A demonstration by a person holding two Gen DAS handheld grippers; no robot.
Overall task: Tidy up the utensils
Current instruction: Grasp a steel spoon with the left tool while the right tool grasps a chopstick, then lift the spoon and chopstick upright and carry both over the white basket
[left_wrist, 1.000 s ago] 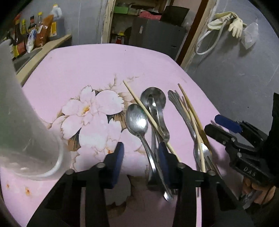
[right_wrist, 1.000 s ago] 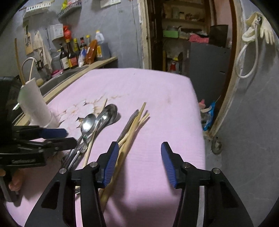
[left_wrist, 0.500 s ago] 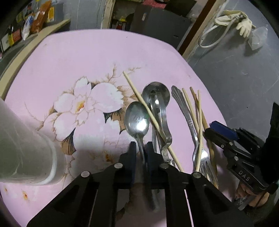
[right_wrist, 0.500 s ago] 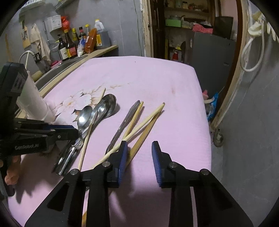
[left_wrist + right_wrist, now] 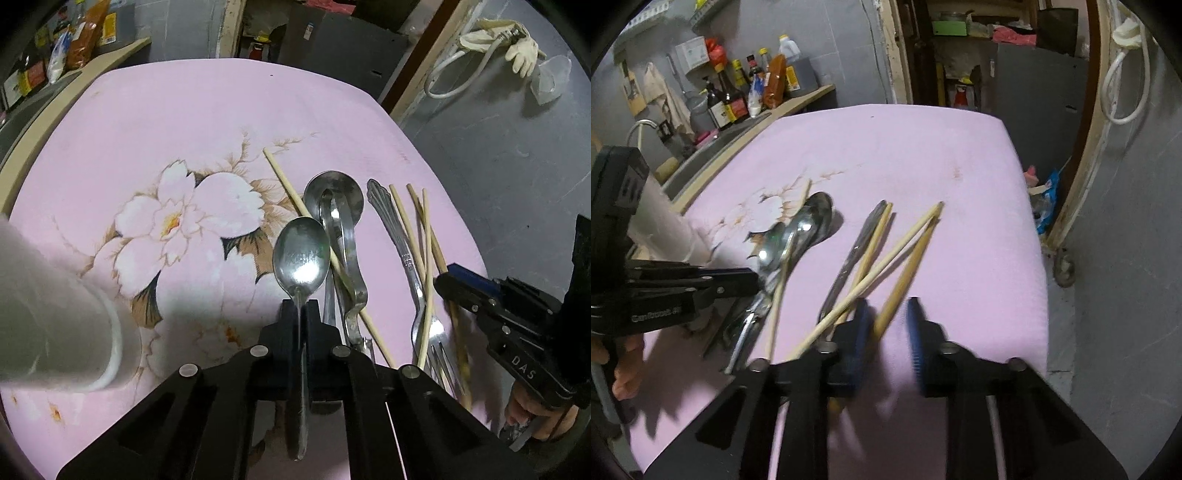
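On the pink flowered table lies a steel spoon, with my left gripper shut on its handle. Beside it are two more spoons crossed by a lone chopstick, then a fork and several chopsticks. My right gripper is closing with its jaws either side of a darker chopstick; a gap still shows at the right pad. The fork and pale chopsticks fan out just left of it. In the right wrist view the left gripper is at the spoons.
A tall white cup stands at the table's near left, close to my left gripper. Bottles line a counter beyond the left edge. The table's right edge drops to a grey floor. A hose and gloves hang on the far wall.
My left jaws have closed onto the spoon's handle. My right jaws have narrowed around a chopstick, and the chopsticks by the fork have fanned apart.
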